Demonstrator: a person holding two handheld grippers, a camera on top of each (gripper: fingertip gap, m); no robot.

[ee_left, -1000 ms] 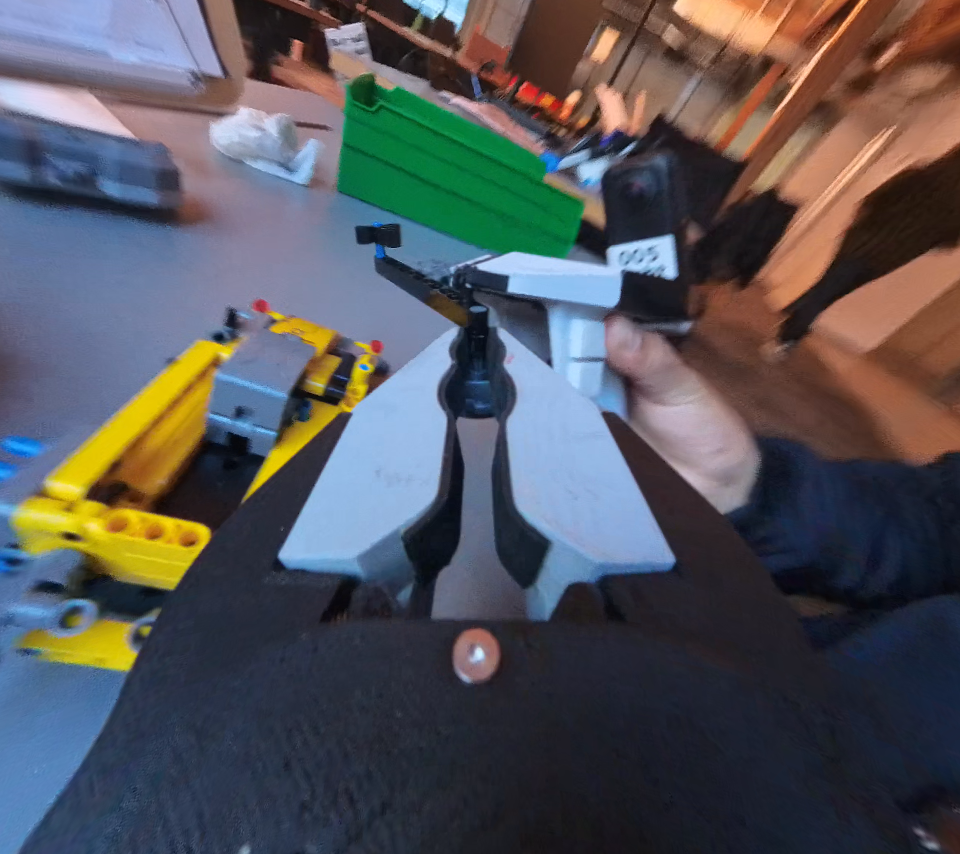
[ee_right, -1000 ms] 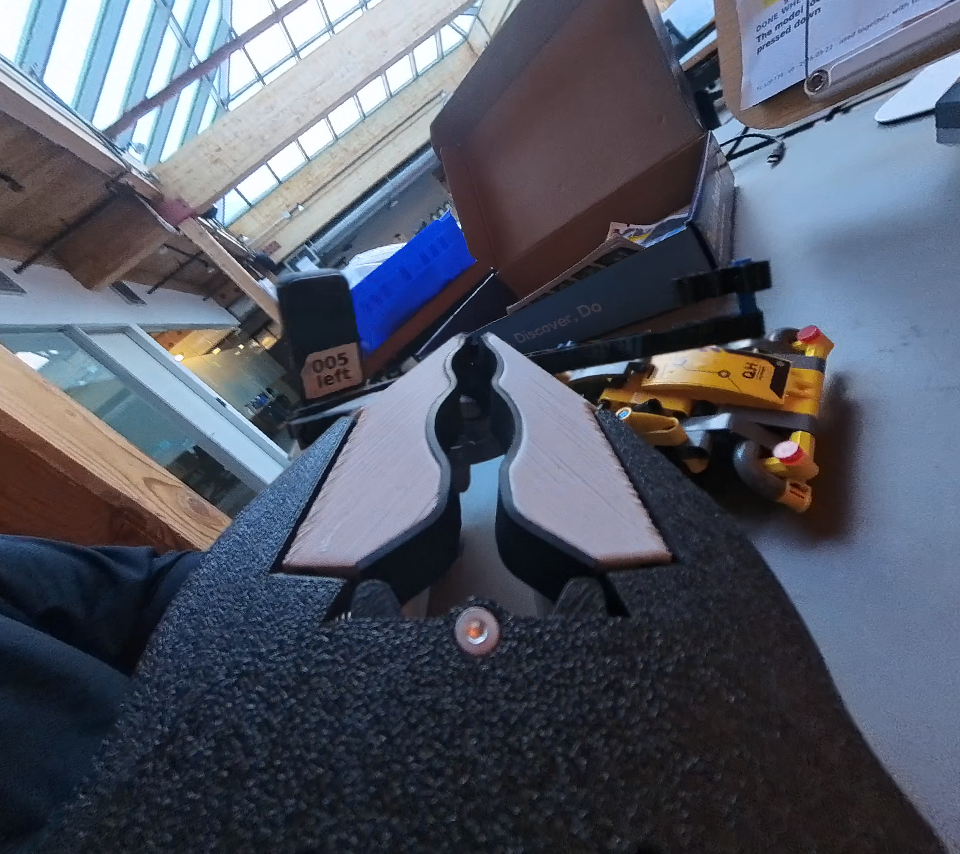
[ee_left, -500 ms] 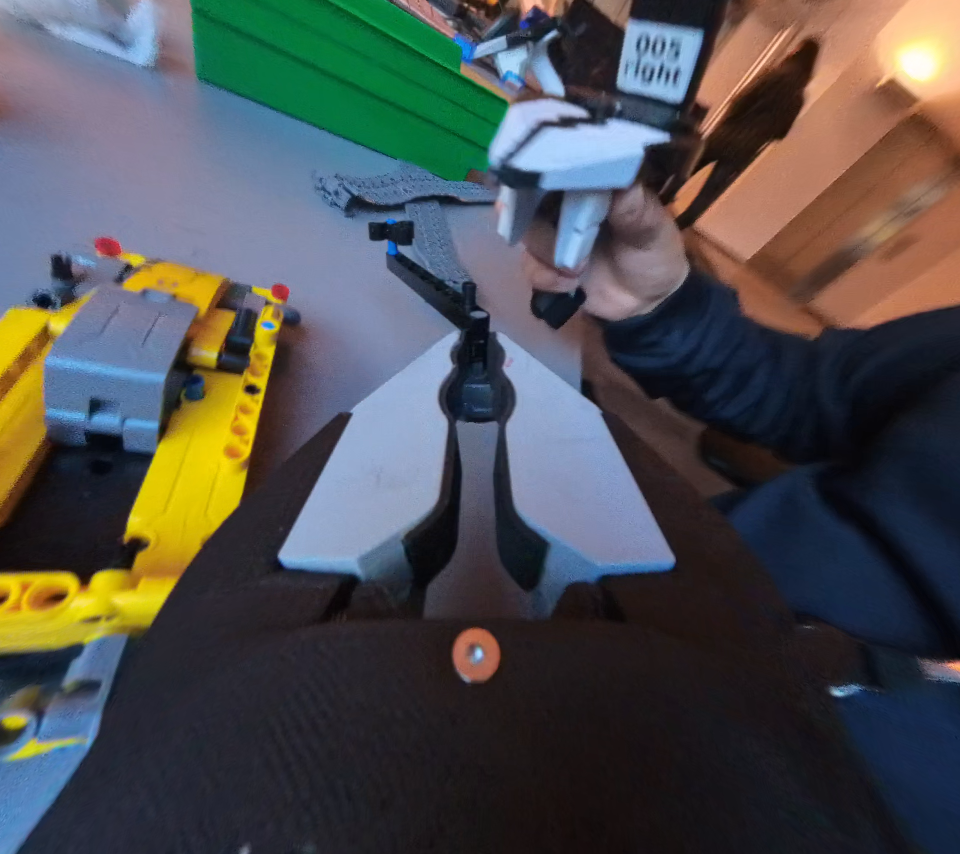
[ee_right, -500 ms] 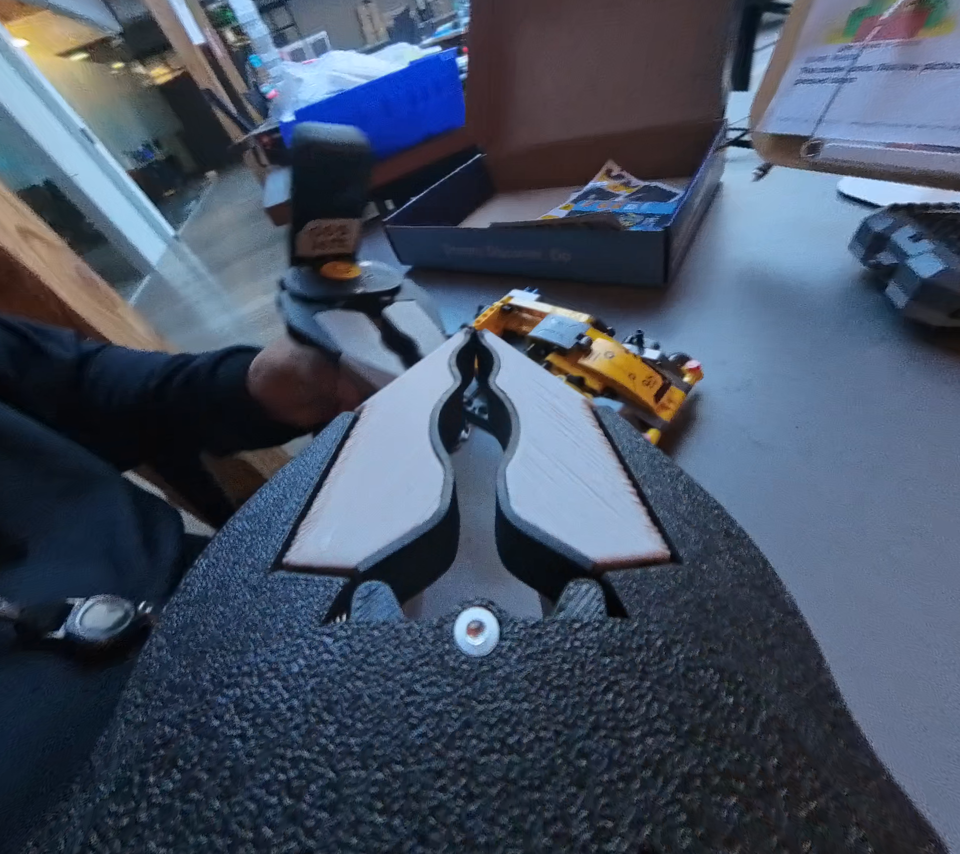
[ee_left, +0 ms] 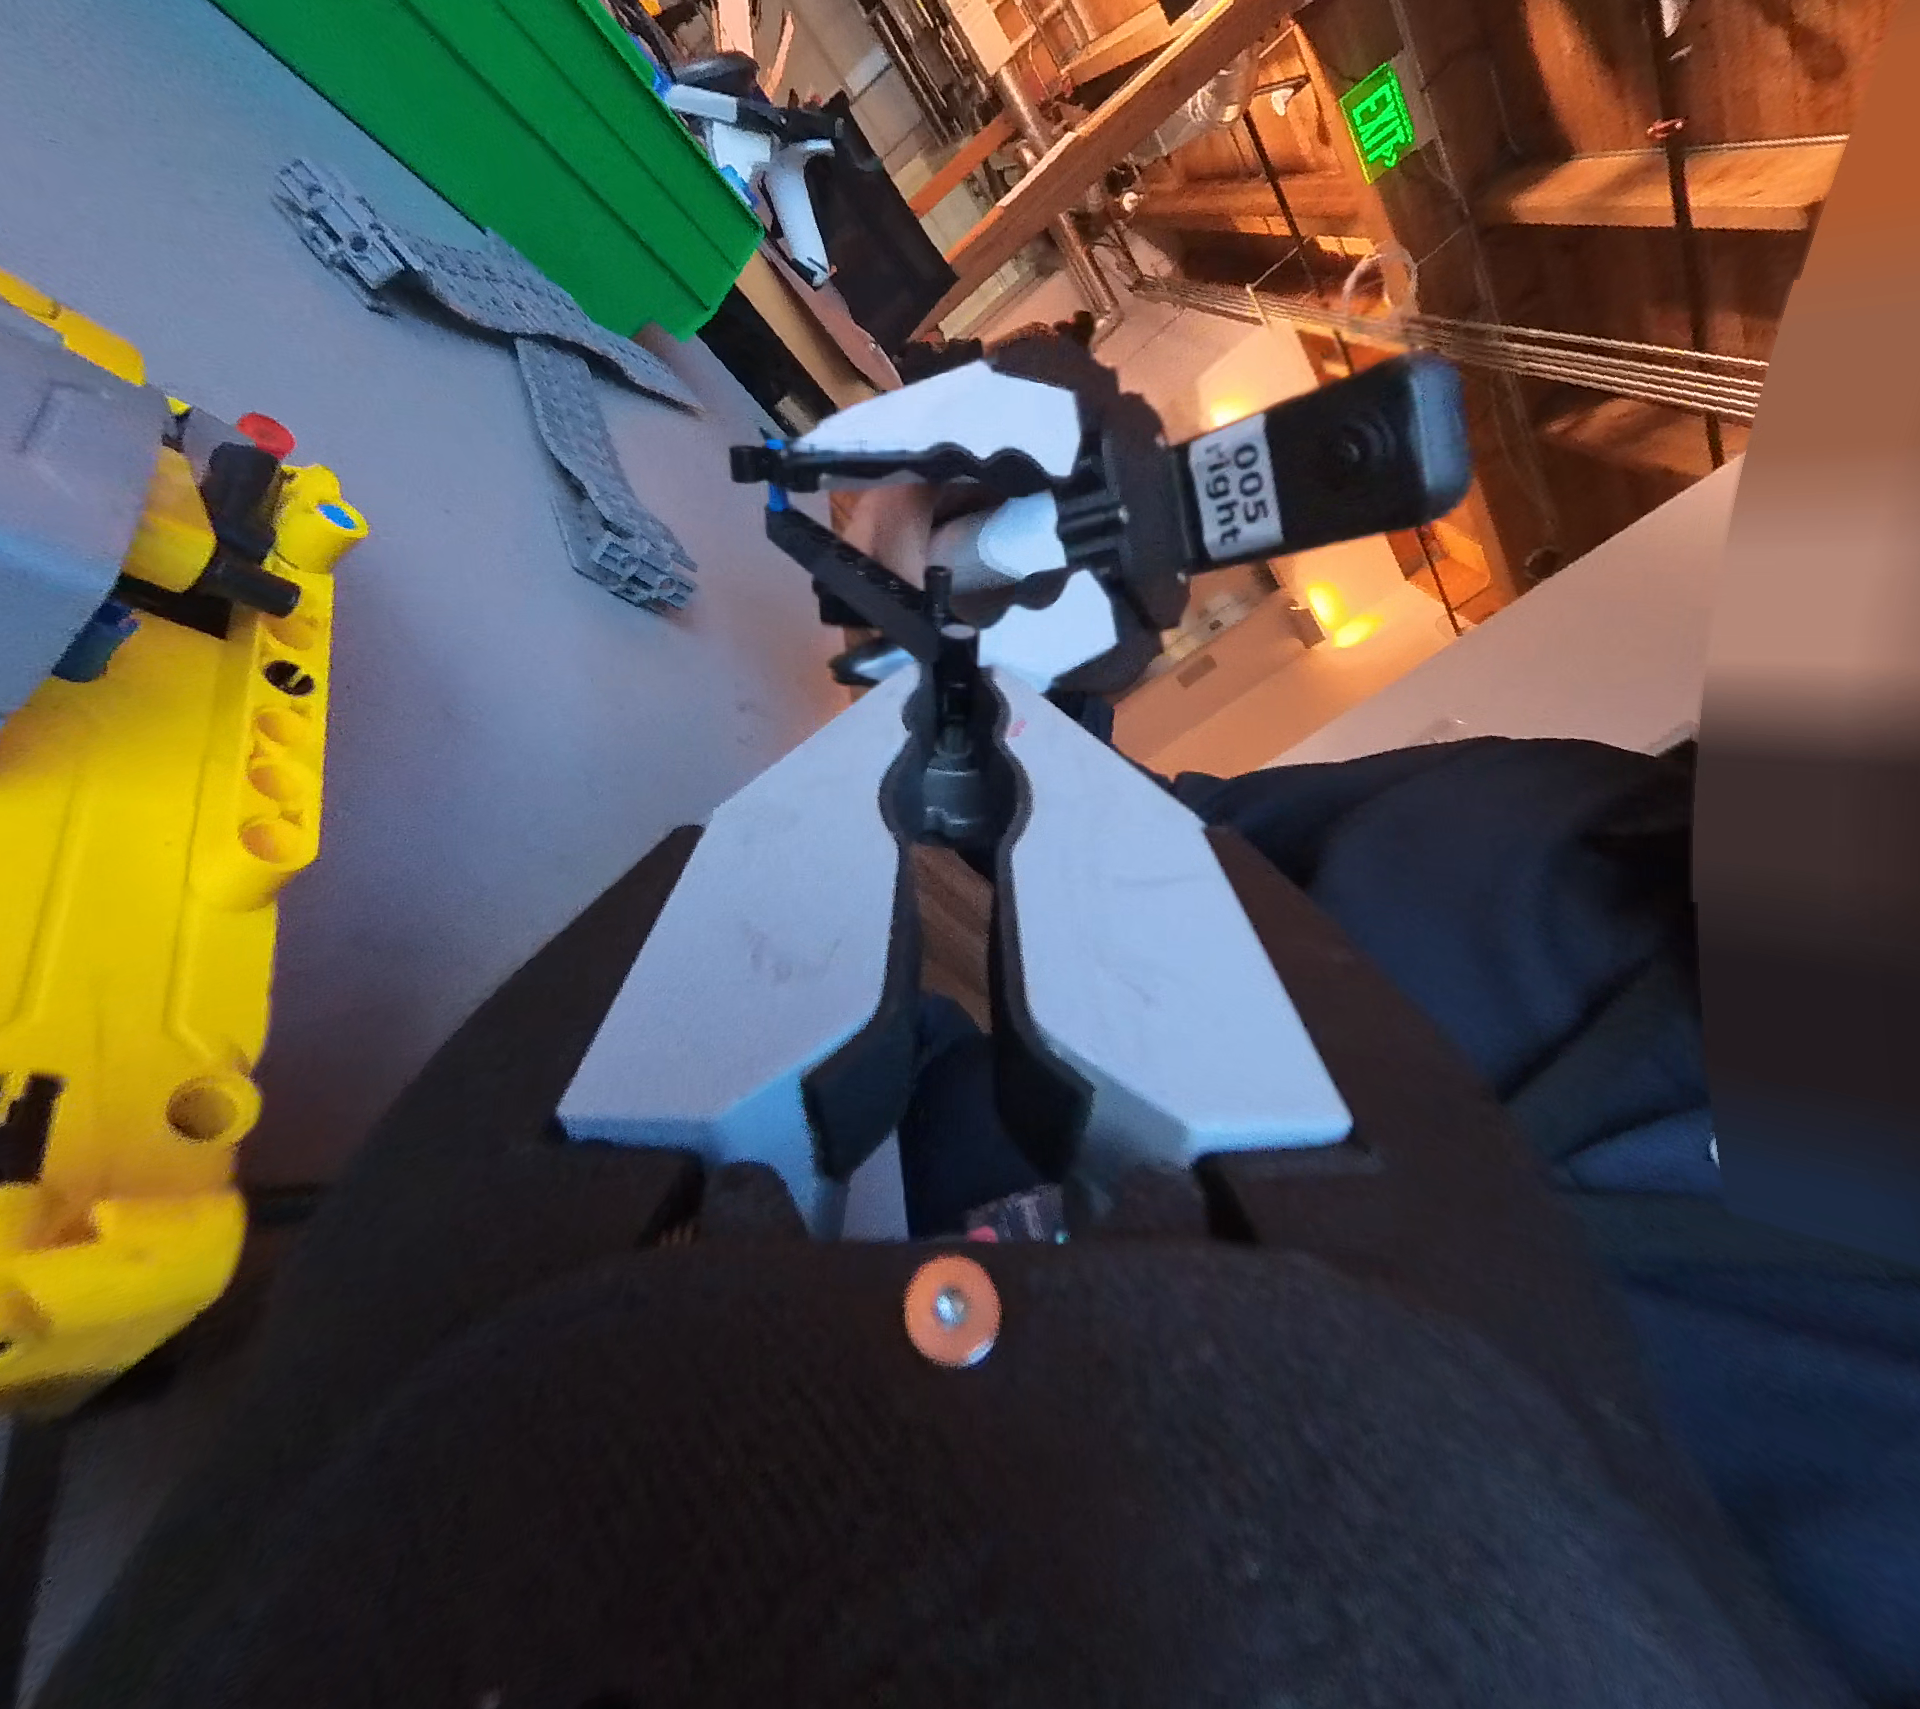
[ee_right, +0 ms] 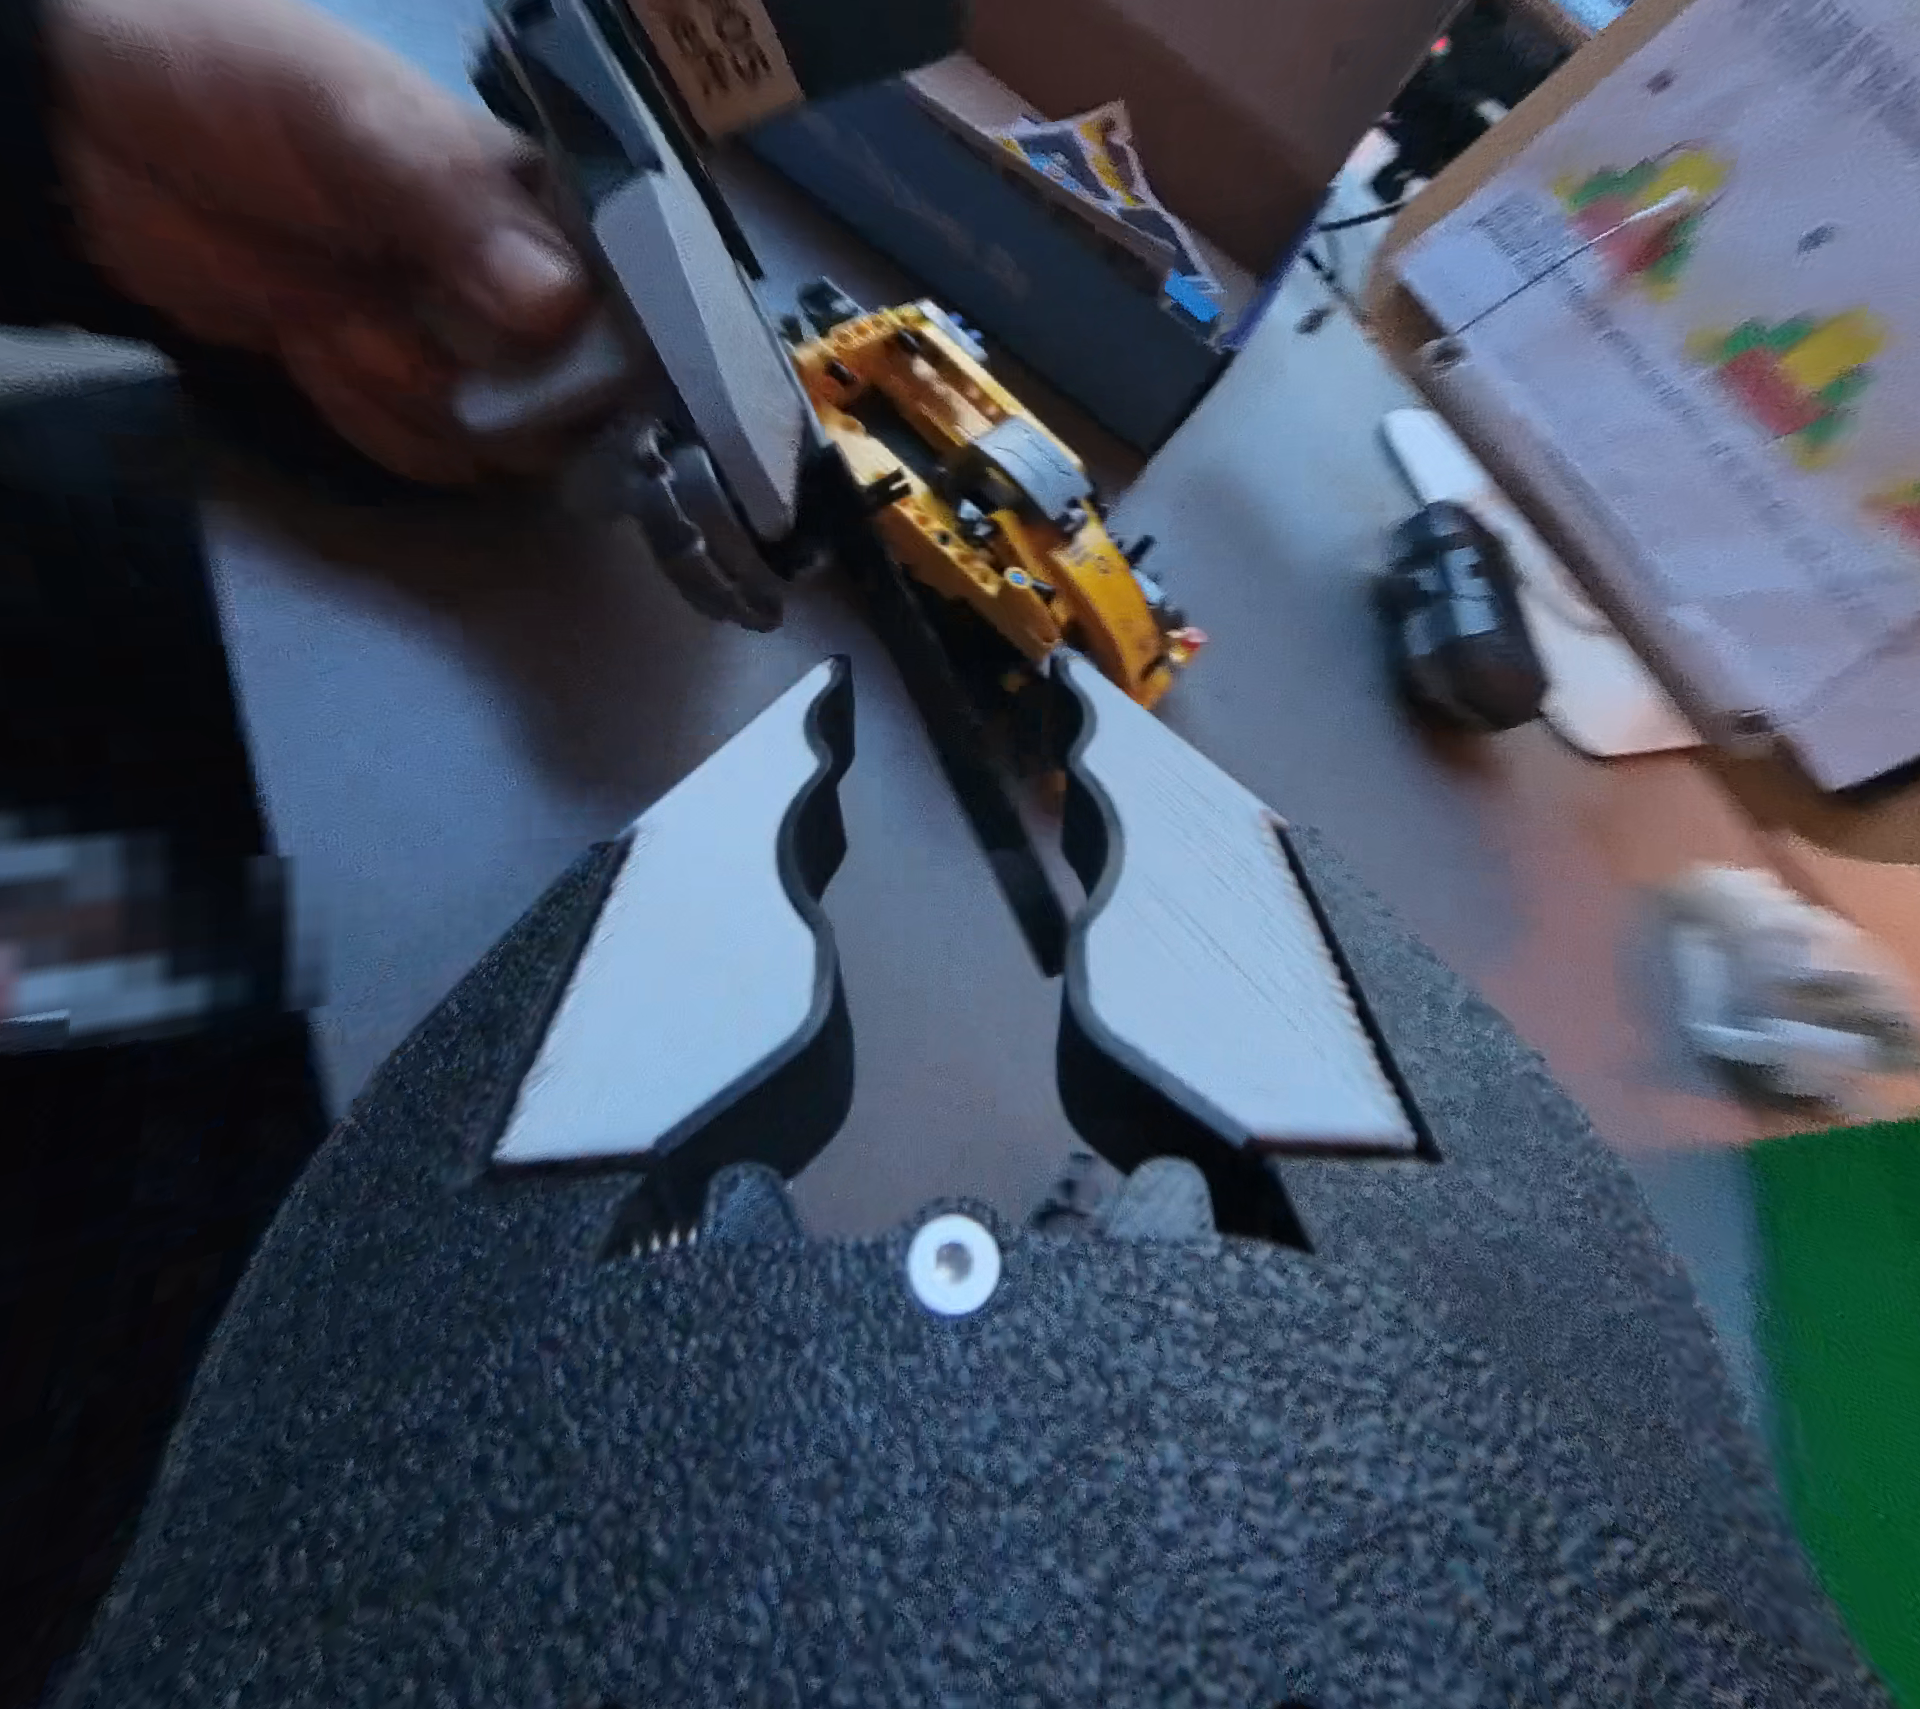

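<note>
Left wrist view shows the left tool pinching the small end peg of a thin black toy beam, held up above the grey counter beside the yellow toy car. The right tool is spread wide with the beam's far end between its tips. This beam looks light, stiff and slippery, so its flat sides seem best to hold.

Both wrist cameras look close along their tongs, facing each other, sharing the yellow model.
</note>
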